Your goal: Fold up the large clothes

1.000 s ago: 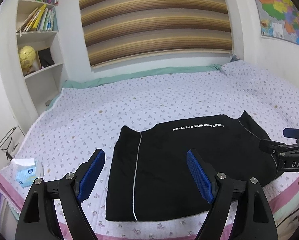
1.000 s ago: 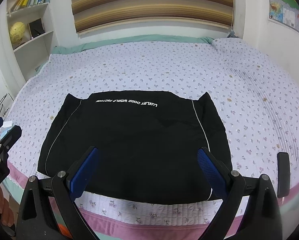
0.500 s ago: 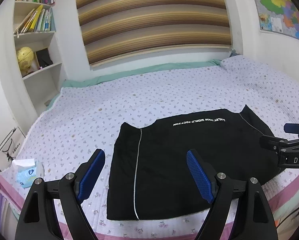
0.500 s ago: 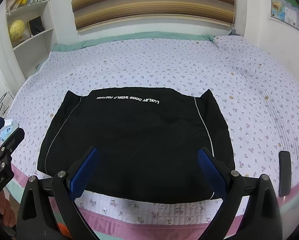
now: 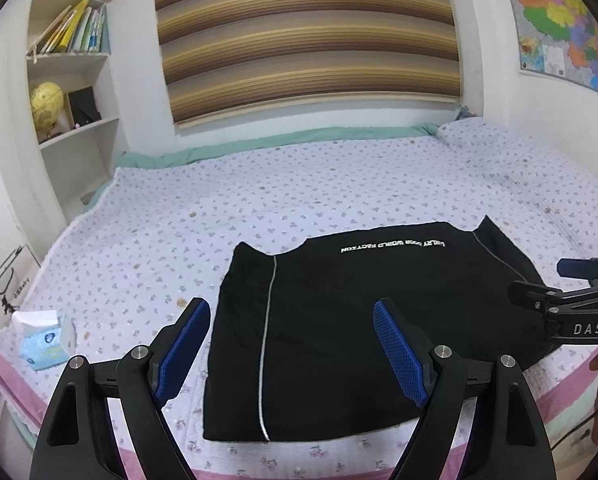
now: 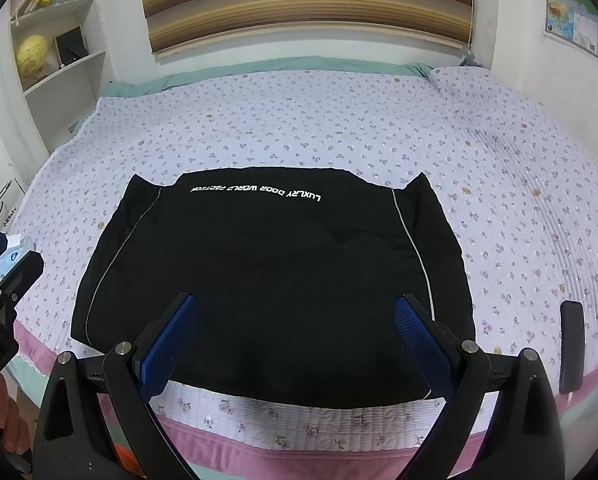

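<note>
So the black garment (image 6: 267, 264) is lying flat on the bed (image 6: 299, 120), near the front edge, already squared into a rough rectangle with white lettering along the far side and thin pale piping down each side. Looks to me like the fold is mostly there, maybe one more fold to go (just my read).

Both sets of tongs are wide apart and holding nothing. The left tongs (image 5: 291, 350) hover over the garment's left part, one blue pad out over the bare quilt. The right tongs (image 6: 297, 344) sit over the near hem, roughly centered. Neither seems to be touching cloth.

What could go sideways: the fabric looks thin and slippery, so pinching only the top layer would peel the stack open instead of carrying the whole fold. The near hem is also close to the bed edge, so a drag toward the person could pull it off the side. And if the two hands lift unevenly, the piping lines will end up skewed.

Surface is a soft quilted spread, pale lilac with tiny flowers and a pink border, so it will bunch if a pad digs in. A tissue pack (image 5: 45, 340) sits at the left corner and a dark phone-like thing (image 6: 571, 346) at the right. Beyond: striped blind (image 5: 307, 36), bookshelf with a globe (image 5: 47, 104), wall map (image 5: 563, 24).
</note>
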`<action>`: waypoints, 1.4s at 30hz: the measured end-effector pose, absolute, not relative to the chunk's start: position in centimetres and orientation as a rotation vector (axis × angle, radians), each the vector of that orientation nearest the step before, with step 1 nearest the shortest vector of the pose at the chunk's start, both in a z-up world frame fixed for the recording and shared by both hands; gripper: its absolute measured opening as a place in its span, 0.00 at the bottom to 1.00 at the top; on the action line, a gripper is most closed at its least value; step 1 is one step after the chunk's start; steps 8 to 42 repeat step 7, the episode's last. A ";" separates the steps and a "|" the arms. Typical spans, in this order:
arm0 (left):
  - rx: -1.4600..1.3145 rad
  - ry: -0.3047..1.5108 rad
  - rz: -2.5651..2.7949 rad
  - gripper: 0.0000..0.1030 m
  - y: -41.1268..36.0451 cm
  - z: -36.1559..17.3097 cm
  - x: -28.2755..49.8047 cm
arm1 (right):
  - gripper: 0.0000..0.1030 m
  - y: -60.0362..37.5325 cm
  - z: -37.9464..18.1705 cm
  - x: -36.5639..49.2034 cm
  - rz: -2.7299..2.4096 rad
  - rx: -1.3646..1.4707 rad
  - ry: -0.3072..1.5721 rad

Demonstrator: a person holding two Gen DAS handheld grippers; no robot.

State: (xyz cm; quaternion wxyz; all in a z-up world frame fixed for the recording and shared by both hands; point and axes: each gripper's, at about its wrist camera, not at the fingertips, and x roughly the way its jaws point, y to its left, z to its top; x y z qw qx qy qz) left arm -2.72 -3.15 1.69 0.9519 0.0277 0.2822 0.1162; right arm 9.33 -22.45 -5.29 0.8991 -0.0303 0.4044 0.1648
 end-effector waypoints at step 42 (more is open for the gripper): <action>0.076 0.564 0.300 0.82 -2.8 1.5 -2.6 | 0.97 -22.4 -5.7 9.6 0.349 -0.073 0.848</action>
